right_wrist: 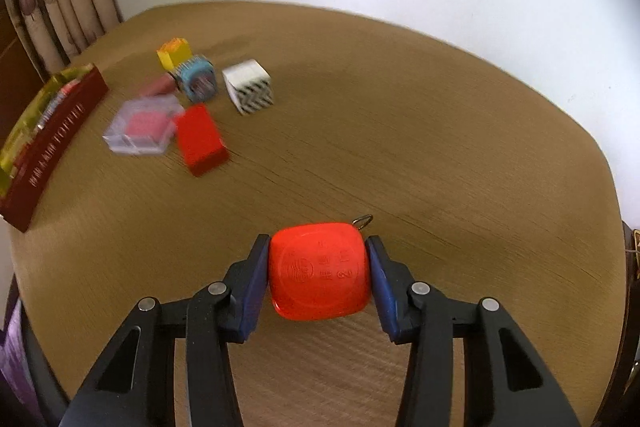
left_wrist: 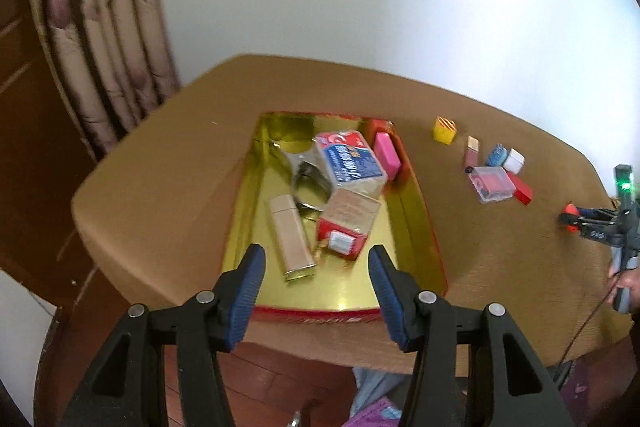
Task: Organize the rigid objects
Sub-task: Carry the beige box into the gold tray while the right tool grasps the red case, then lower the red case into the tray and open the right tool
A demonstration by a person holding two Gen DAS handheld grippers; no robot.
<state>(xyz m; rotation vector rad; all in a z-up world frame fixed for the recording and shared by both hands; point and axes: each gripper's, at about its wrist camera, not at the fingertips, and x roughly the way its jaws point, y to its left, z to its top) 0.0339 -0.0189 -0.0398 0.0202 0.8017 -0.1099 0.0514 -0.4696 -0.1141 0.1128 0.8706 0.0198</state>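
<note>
- Your shallow red tray with a gold lining [left_wrist: 424, 227] holds a blue-and-white box [left_wrist: 352, 161], a pink block [left_wrist: 387, 153], a tan flat box [left_wrist: 291, 237] and a red-and-tan carton [left_wrist: 348, 223].
- Your right gripper [right_wrist: 319, 269] clamps the rounded orange-red plastic case [right_wrist: 319, 271], embossed on top with a wire loop, well right of the tray.
- Your left gripper [left_wrist: 316, 287] gapes empty over the tray's near end.

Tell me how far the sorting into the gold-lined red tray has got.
Done: gold-lined red tray holds a pink block and several boxes. In hand: right gripper clamps an orange rounded case; left gripper open, empty. Left: six small items, including the red block.
</note>
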